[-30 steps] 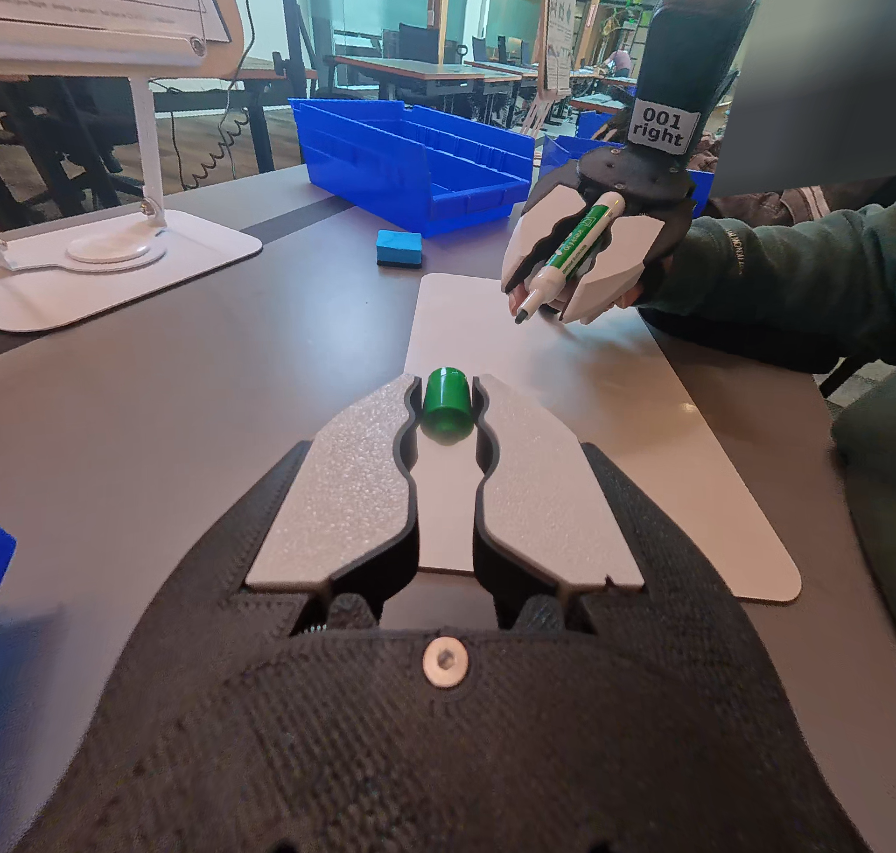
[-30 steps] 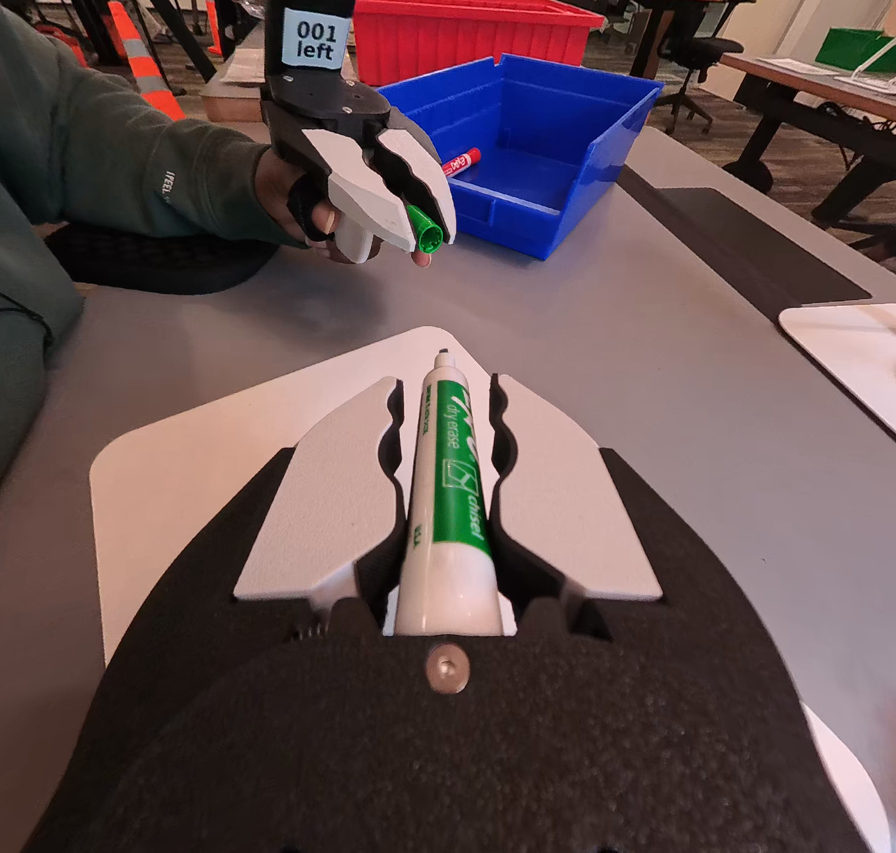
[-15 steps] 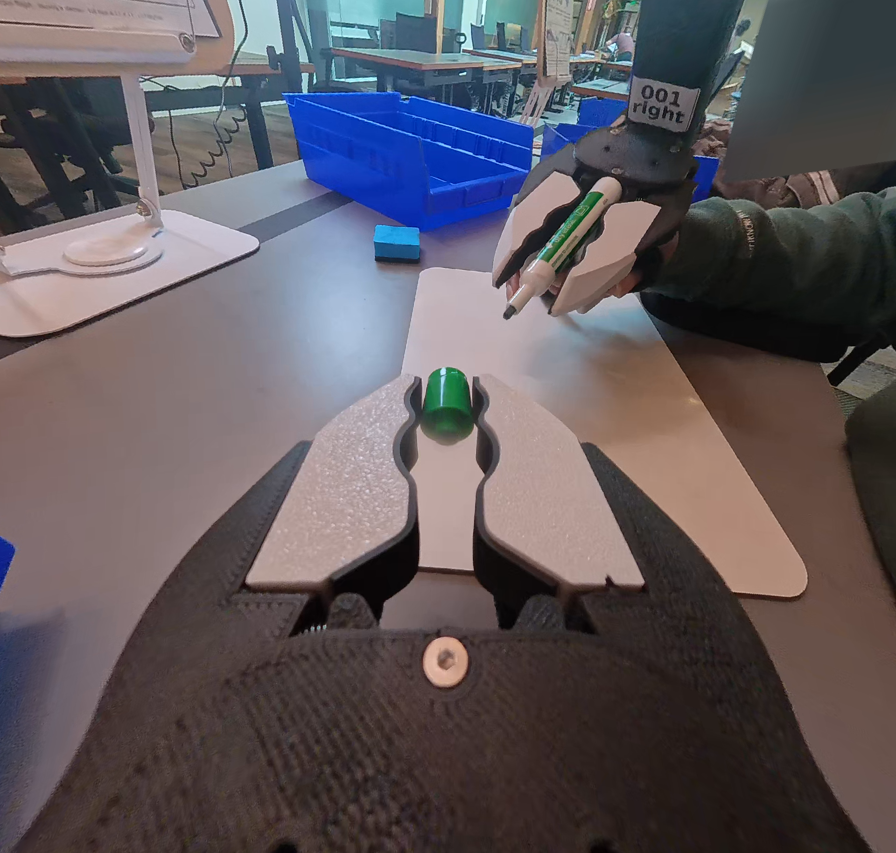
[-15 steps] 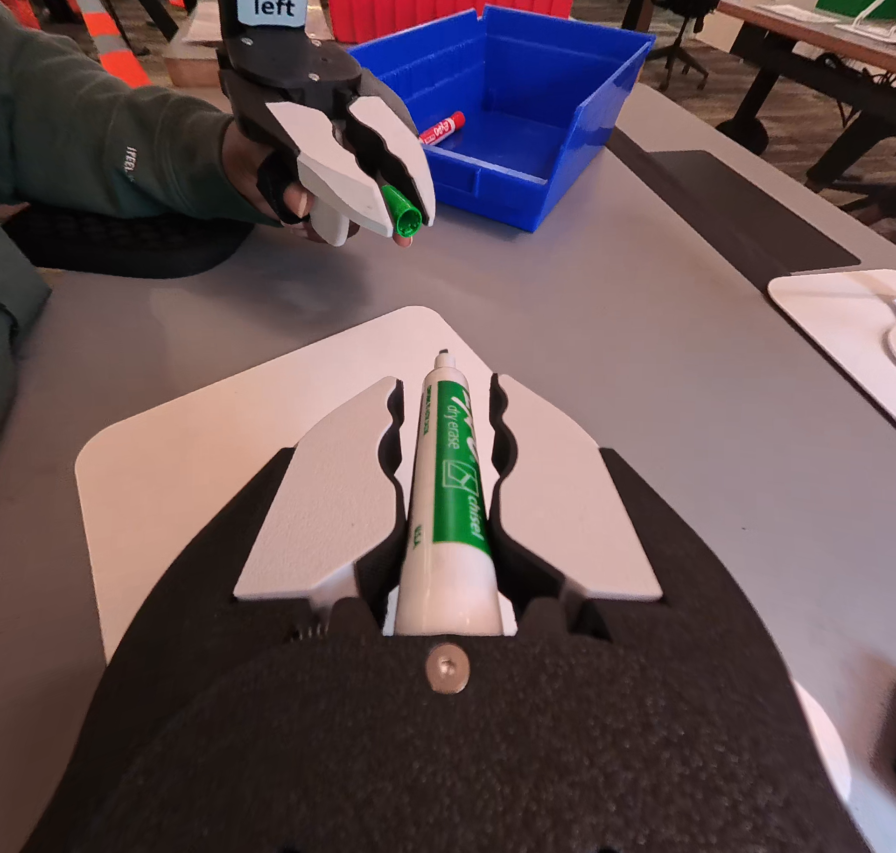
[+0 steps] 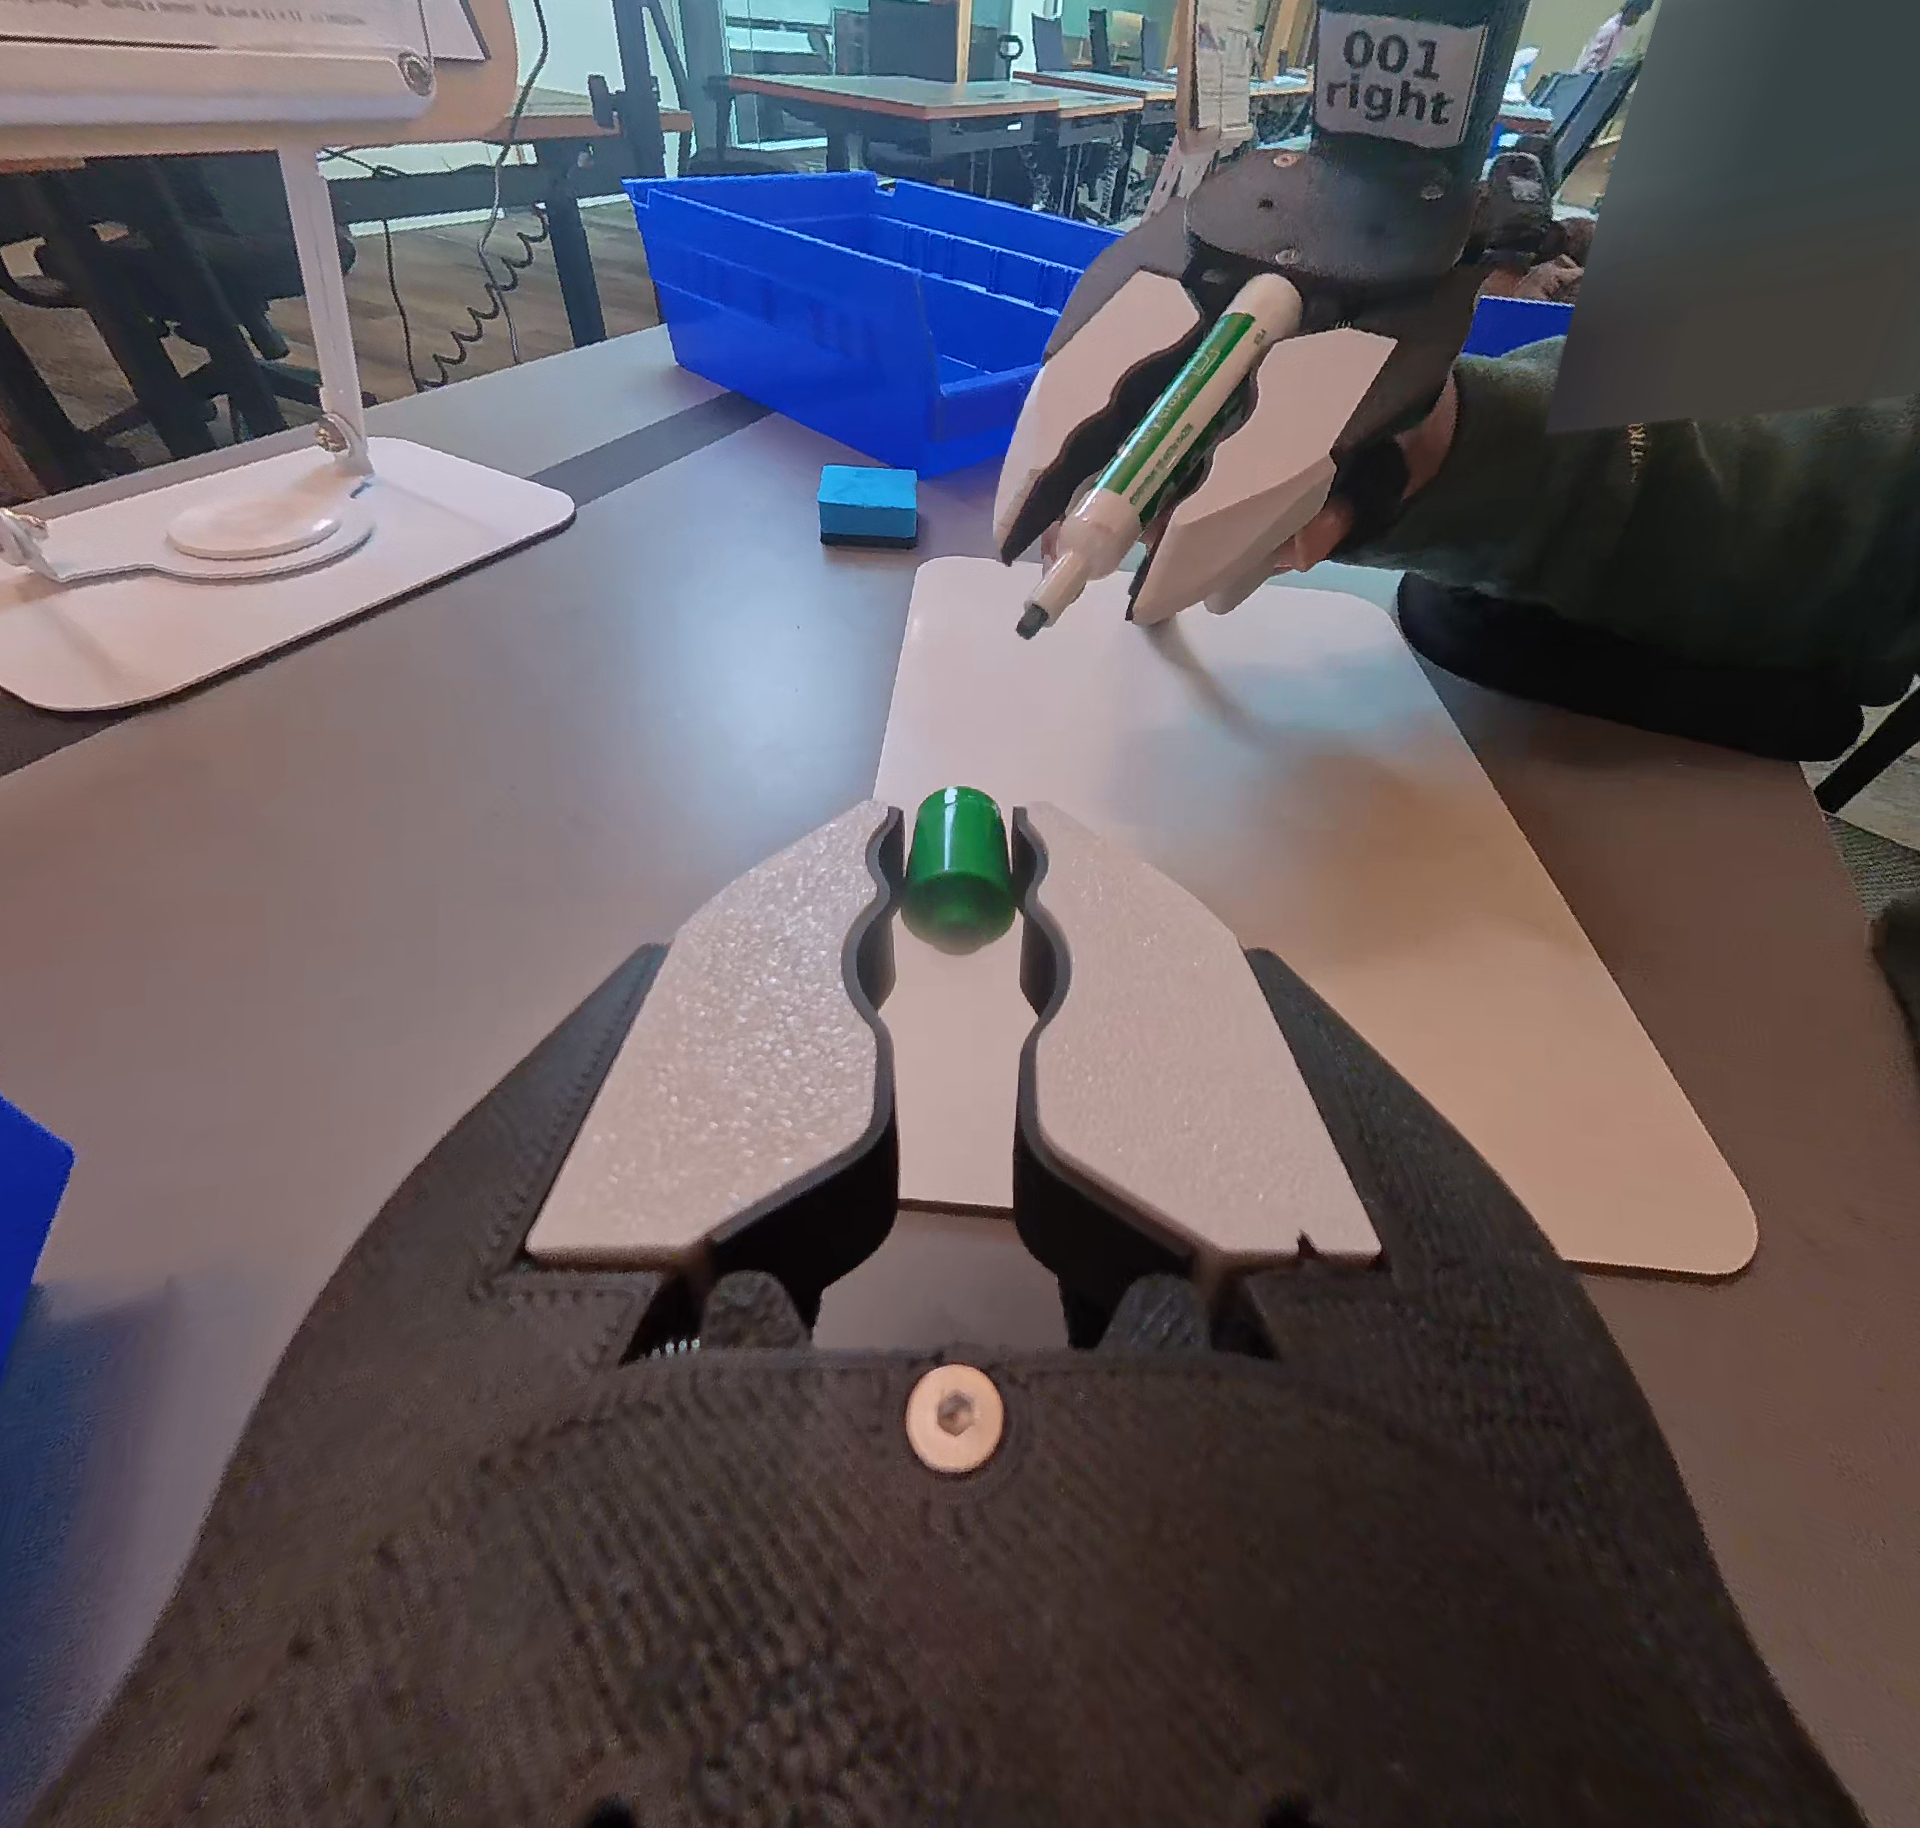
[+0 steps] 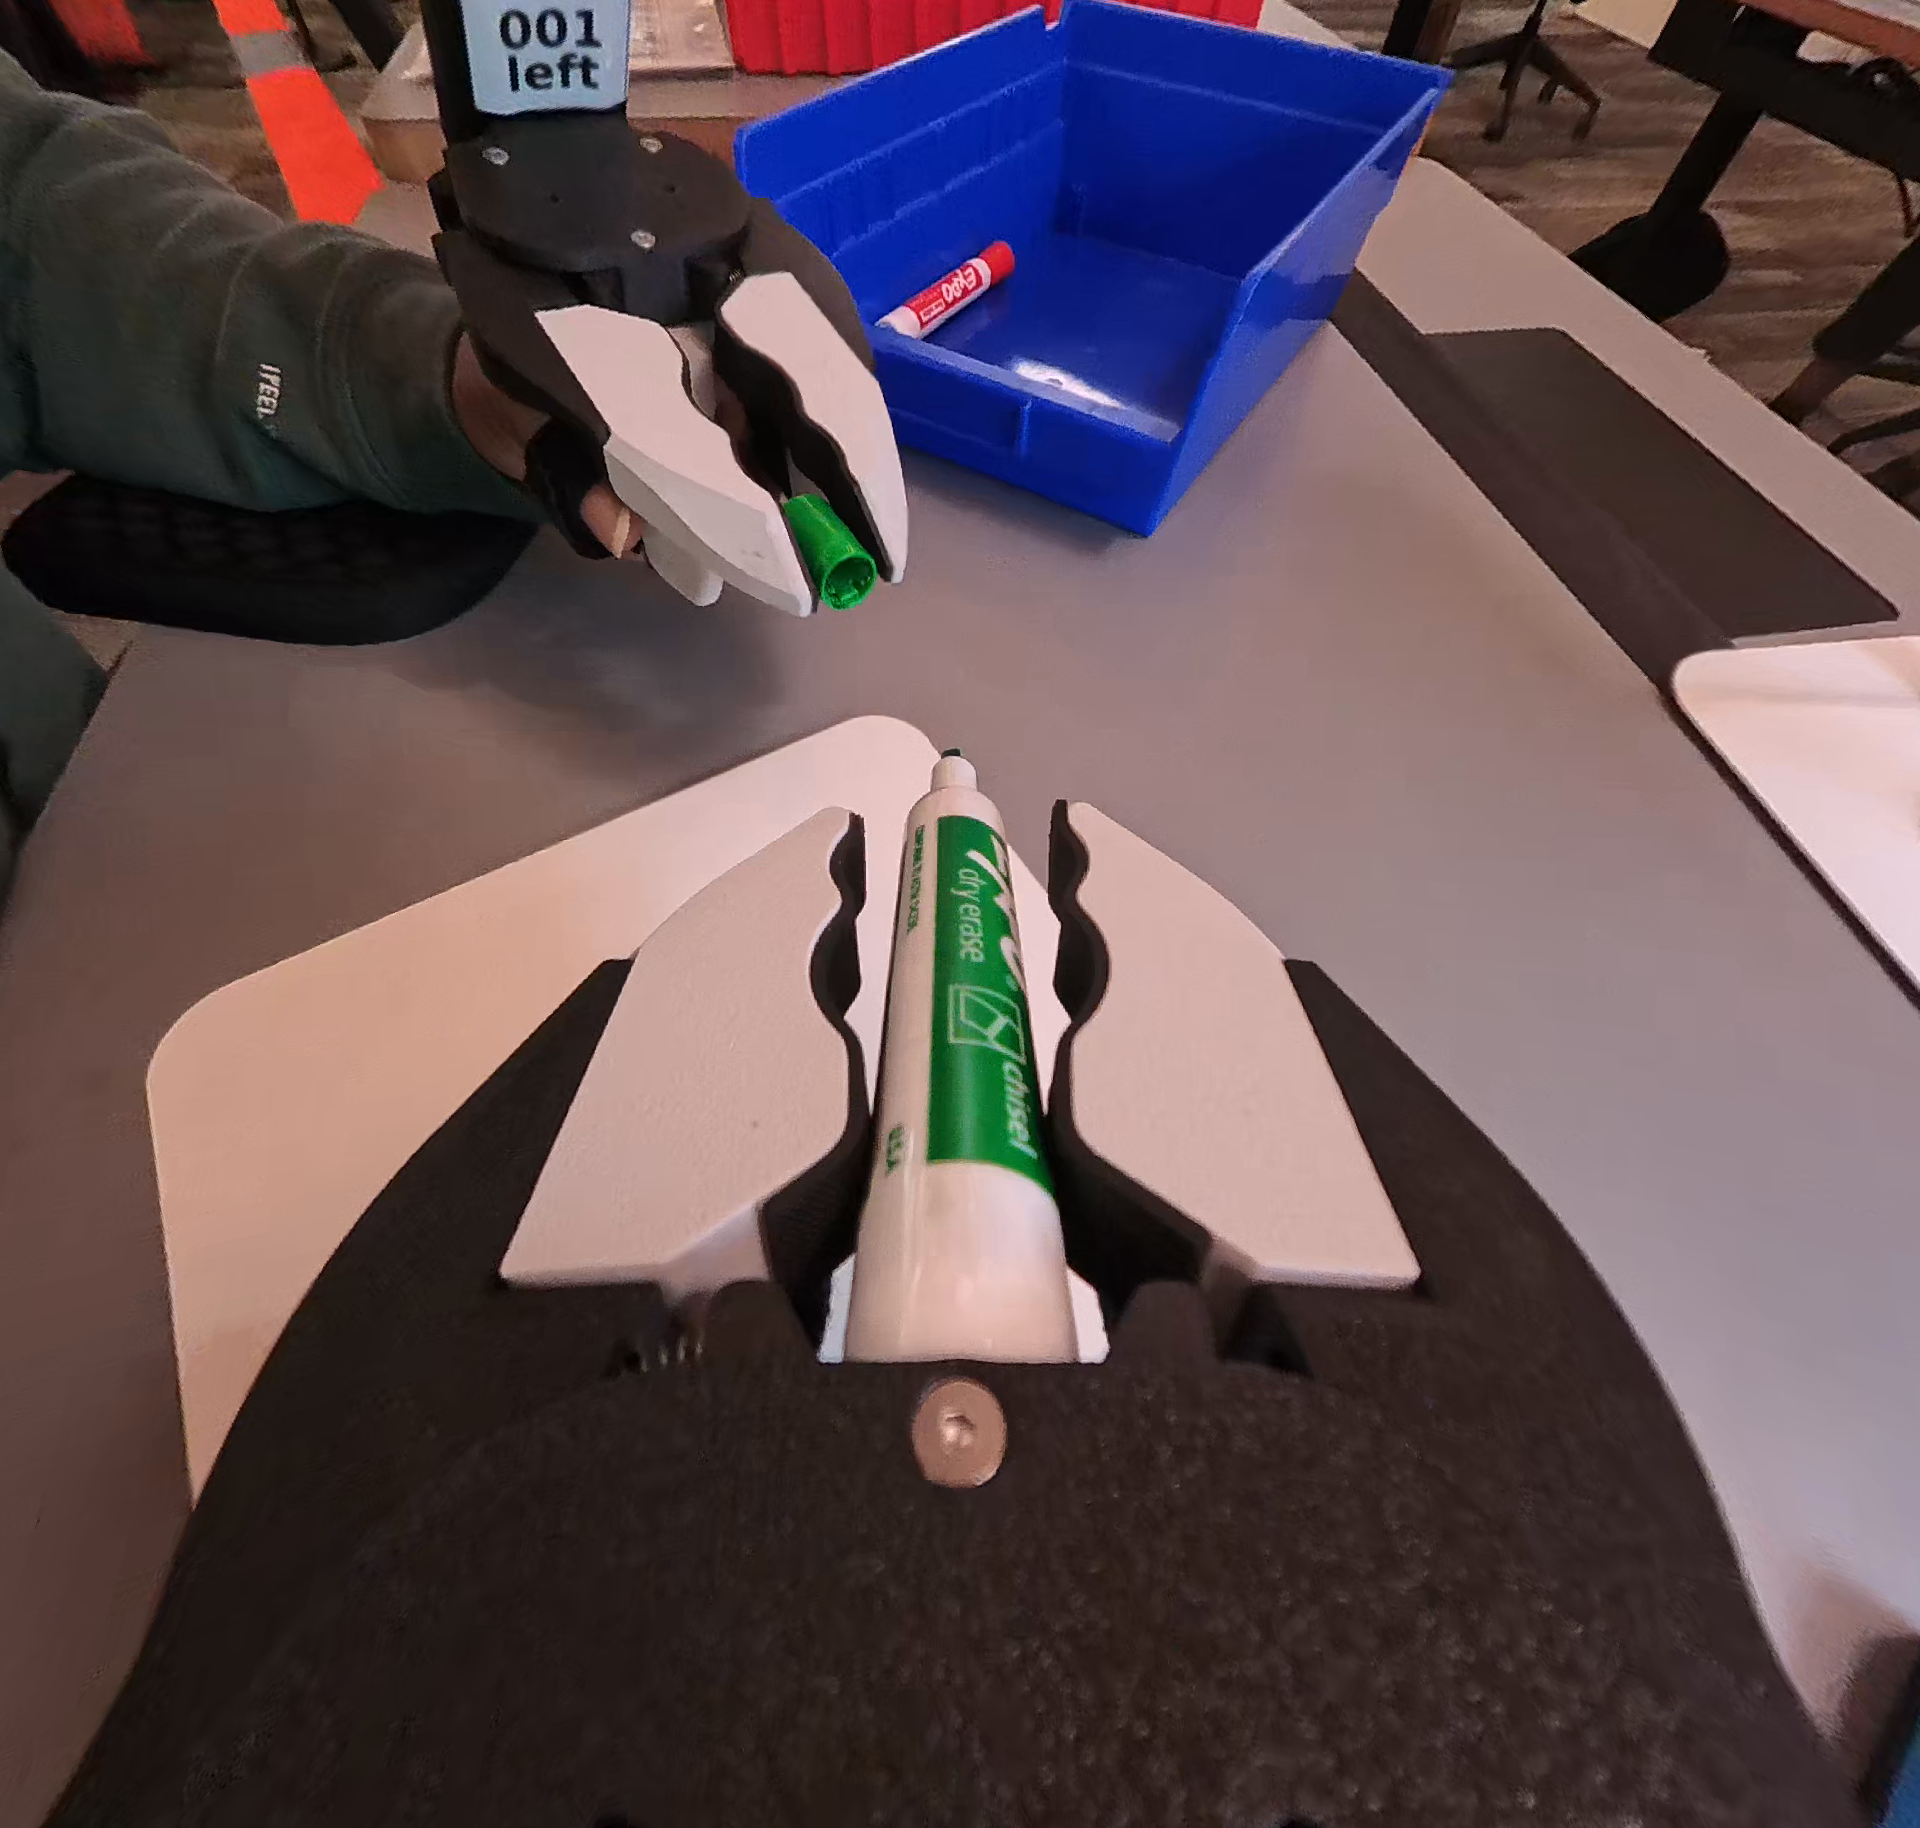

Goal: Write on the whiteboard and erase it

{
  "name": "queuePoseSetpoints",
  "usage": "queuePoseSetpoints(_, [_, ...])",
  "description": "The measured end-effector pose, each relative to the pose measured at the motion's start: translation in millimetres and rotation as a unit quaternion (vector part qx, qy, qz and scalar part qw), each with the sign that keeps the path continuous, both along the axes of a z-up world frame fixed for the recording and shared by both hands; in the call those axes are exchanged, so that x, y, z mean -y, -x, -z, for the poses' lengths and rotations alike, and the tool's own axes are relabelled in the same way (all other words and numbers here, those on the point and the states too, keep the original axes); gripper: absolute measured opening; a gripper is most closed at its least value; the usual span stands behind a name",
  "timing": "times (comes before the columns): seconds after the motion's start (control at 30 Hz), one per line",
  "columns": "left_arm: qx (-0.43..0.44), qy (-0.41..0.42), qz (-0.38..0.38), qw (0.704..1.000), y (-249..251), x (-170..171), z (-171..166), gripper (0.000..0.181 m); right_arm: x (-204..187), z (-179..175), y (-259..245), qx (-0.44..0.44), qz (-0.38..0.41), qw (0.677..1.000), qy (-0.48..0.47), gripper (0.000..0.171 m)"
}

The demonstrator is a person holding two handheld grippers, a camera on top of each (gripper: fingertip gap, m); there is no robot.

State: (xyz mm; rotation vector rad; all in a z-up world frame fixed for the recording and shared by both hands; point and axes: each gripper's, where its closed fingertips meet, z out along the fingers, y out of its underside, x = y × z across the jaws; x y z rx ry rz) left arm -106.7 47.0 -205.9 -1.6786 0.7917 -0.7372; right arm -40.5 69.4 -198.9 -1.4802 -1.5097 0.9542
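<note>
Two grippers are over a gray table (image 5: pixel 416 843), each held by a person. The right gripper (image 6: pixel 956 812) has its fingers closed on a green marker (image 6: pixel 966 1051). The marker has no cap on. It points down and forward, with its dark tip just above the far end of the whiteboard (image 5: pixel 1299 843); whether the tip touches the board cannot be told. The whiteboard is flat on the table and looks blank. The left gripper (image 5: pixel 956 822) has its fingers pinched on the green cap (image 5: pixel 958 874) at their tips and hangs over the near part of the board. A blue eraser (image 5: pixel 869 503) sits on the table just past the board's far left corner. Behind it is a blue bin (image 5: pixel 831 324). In the right wrist view another blue bin (image 6: pixel 1195 272) holds a red marker (image 6: pixel 948 288). A white stand (image 5: pixel 260 552) is at the far left.
</note>
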Motion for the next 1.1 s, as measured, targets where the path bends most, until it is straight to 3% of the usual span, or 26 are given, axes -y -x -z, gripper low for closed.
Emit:
queuePoseSetpoints(0.53, [-0.032, 0.018, -0.019, 0.999, 4, -4, 11, 0.02, 18, 35, 18, 0.115, -0.045, 0.991, 0.045, 0.034])
queuePoseSetpoints(1.1, [-0.02, 0.028, -0.004, 0.999, 2, 2, 5, 0.02, 35, 63, 35, 0.235, -0.076, 0.969, -0.013, 0.034])
